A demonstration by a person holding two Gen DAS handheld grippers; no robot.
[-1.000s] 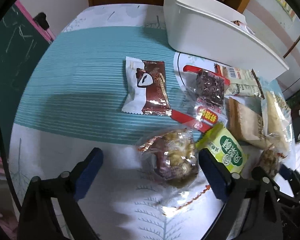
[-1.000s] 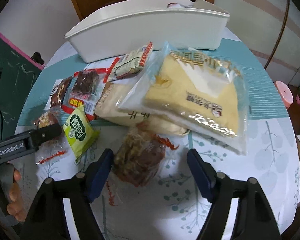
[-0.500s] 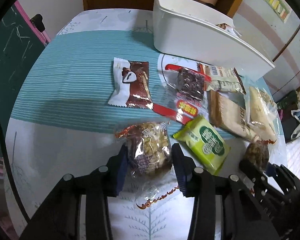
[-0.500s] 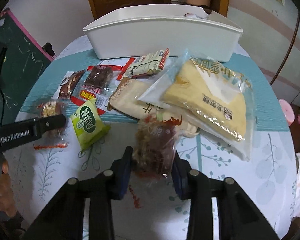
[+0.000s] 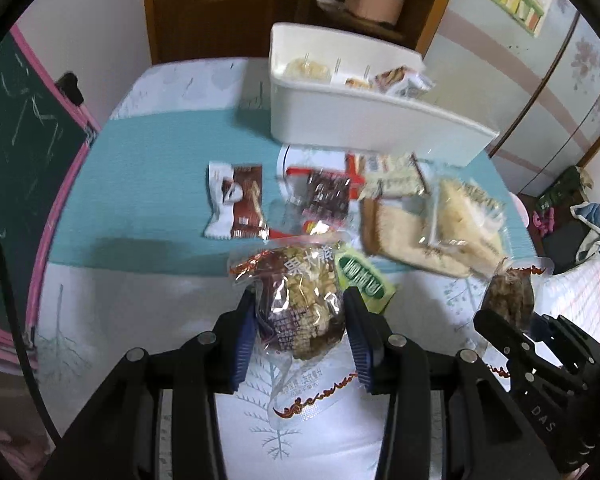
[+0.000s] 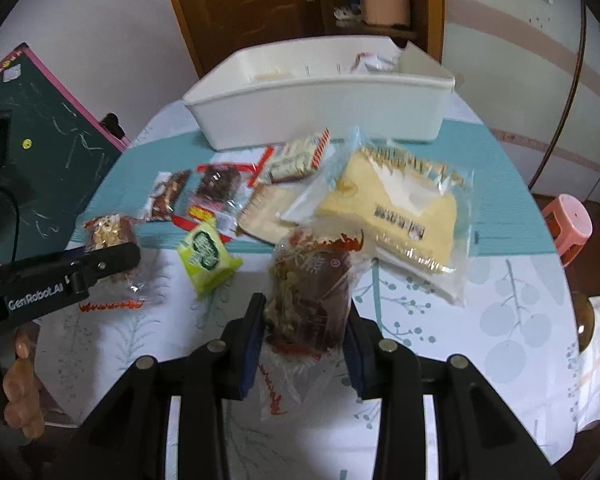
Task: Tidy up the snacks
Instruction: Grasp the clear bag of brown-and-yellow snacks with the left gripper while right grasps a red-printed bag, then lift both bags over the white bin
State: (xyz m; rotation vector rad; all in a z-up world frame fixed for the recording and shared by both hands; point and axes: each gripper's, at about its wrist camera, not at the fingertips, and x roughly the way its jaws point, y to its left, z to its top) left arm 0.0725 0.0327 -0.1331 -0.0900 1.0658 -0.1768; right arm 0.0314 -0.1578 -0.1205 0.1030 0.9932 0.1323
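Observation:
My left gripper [image 5: 300,308] is shut on a clear-wrapped nut cake [image 5: 300,304] and holds it above the table. My right gripper [image 6: 306,312] is shut on a second nut cake [image 6: 312,292], also lifted. The white bin [image 5: 364,120] stands at the back of the table with a few snacks inside; it also shows in the right wrist view [image 6: 320,108]. Loose snacks lie in front of it: a brown chocolate pack [image 5: 238,200], a red date pack [image 5: 326,196], a green pack [image 6: 206,254], and a large yellow bread bag [image 6: 396,208].
A chalkboard [image 5: 16,152] stands left of the table. A pink stool [image 6: 568,228] is on the floor at the right. A door and a shelf are behind the bin. The tablecloth [image 5: 140,184] has a teal stripe.
Both grippers closed on their nut cakes and lifted them off the table. The views rose, so the inside of the bin shows now.

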